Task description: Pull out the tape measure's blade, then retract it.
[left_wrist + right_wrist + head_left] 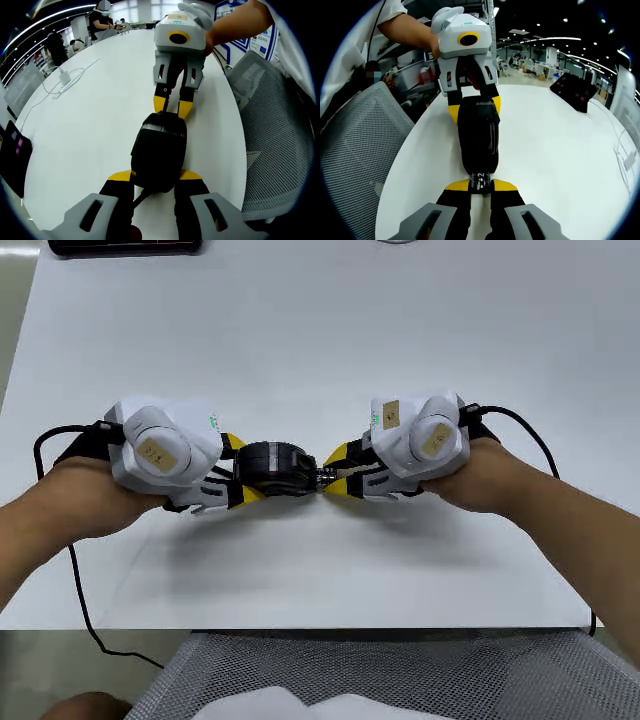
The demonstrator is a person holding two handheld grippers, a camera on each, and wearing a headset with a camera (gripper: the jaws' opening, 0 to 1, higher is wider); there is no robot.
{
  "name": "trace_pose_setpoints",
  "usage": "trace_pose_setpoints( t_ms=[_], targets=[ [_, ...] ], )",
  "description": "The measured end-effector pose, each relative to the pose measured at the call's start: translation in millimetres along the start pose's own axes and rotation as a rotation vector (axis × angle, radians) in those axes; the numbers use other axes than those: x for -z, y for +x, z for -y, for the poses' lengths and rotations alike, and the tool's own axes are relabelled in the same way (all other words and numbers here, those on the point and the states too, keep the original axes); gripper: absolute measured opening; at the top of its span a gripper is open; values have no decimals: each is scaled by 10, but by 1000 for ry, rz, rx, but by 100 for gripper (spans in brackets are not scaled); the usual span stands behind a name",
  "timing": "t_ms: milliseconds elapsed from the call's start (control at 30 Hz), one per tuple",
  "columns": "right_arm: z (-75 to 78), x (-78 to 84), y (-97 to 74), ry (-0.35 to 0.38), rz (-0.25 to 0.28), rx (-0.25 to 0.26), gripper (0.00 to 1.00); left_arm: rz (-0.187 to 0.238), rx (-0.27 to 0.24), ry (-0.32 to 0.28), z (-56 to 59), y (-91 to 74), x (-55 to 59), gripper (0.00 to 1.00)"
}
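Black tape measure (272,468) sits low at the white tabletop (320,340), near the front edge, midway between my two hands; I cannot tell whether it rests on the surface. Left gripper (240,470) is clamped across the case from the left, and in the left gripper view its yellow pads (120,175) press both flanks. Right gripper (334,472) comes in from the opposite side, nose to nose, jaws pinched together on the blade tip (481,181), where printed marks show between the yellow ends. By my reading the blade is barely out: the right jaws sit just beside the case mouth. Key relation: case, blade and both grippers lie on one line running left to right across the bench, parallel to the near edge, with the blade's long axis pointing straight at the right gripper. So the pull should go right hand outward along that line, left hand as anchor. Room: bare table to the right, nothing in the lane. A dark device (120,245) and a charger cable (65,77) lie well apart, far side. Mesh chair (350,670) sits below the front edge, so I would keep level and not drift toward me. Risk, as I judge it: the thin tip slipping from the pinch.
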State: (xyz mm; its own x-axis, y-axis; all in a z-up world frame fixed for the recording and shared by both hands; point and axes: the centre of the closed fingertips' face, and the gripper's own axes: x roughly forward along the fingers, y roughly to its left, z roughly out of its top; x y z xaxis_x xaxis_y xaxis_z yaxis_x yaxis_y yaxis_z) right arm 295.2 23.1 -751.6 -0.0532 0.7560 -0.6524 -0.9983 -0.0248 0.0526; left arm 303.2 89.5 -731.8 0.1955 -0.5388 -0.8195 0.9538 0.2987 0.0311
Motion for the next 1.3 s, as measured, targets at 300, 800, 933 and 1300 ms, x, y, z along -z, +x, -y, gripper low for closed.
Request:
trace_pose_setpoints(
  t_ms=[300,800,933,1300],
  targets=[
    [4,-4,-6,-3,-4,0,10,-2,-2,0,6,-5,5,26],
    [15,35,-103,-5,-17,4,10,3,5,-4,5,-14,17,26],
    [11,62,-131,-6,-24,5,10,3,3,-5,4,-9,15,26],
    [14,105,-193,1,-32,8,10,2,0,-11,1,-4,18,26]
  ],
)
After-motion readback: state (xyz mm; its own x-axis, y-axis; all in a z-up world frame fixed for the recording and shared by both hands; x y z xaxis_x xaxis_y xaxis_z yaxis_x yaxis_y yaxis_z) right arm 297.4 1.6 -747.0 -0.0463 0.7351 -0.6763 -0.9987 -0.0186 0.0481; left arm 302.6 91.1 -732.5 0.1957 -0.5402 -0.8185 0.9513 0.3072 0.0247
